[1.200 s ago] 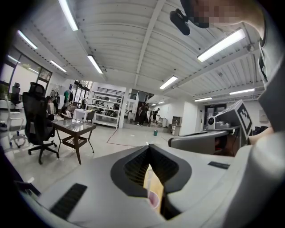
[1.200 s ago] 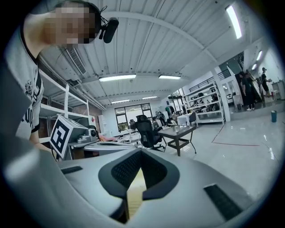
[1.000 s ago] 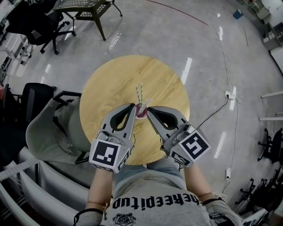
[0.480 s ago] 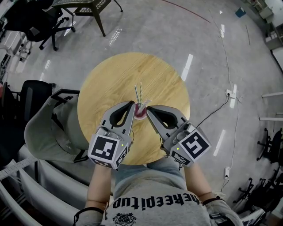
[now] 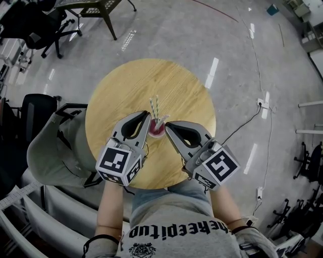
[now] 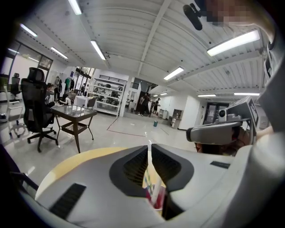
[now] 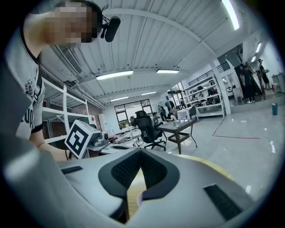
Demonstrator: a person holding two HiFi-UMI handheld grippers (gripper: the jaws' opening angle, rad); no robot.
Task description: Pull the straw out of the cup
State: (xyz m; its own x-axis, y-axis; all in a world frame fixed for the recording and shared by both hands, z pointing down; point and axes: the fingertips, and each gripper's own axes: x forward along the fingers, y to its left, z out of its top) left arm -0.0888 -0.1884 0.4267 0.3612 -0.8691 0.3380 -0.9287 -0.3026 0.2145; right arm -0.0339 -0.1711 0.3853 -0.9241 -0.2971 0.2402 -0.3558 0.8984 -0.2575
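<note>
A small pink cup (image 5: 157, 130) stands on the round wooden table (image 5: 176, 90) with two striped straws (image 5: 153, 105) upright in it. My left gripper (image 5: 147, 119) sits just left of the straws. Its jaws have just been opening and now stand slightly apart, with no pad on a straw. Looking along them in the left gripper view, that gripper (image 6: 149, 144) shows a thin gap, with the cup (image 6: 159, 199) and straws (image 6: 146, 180) below. My right gripper (image 5: 167, 125) is shut, its tips at the cup's right rim. The pale rim (image 7: 140, 199) shows beneath its jaws (image 7: 140, 151).
A grey padded chair (image 5: 50, 146) and a black office chair (image 5: 35, 108) stand left of the table. A metal side table (image 5: 93, 7) is at the far end of the floor. A cable (image 5: 247, 128) runs across the floor on the right.
My left gripper's jaws have parted and it has sunk a little, drawing left of the straws. The straws stay in the cup. The right gripper has not moved.
</note>
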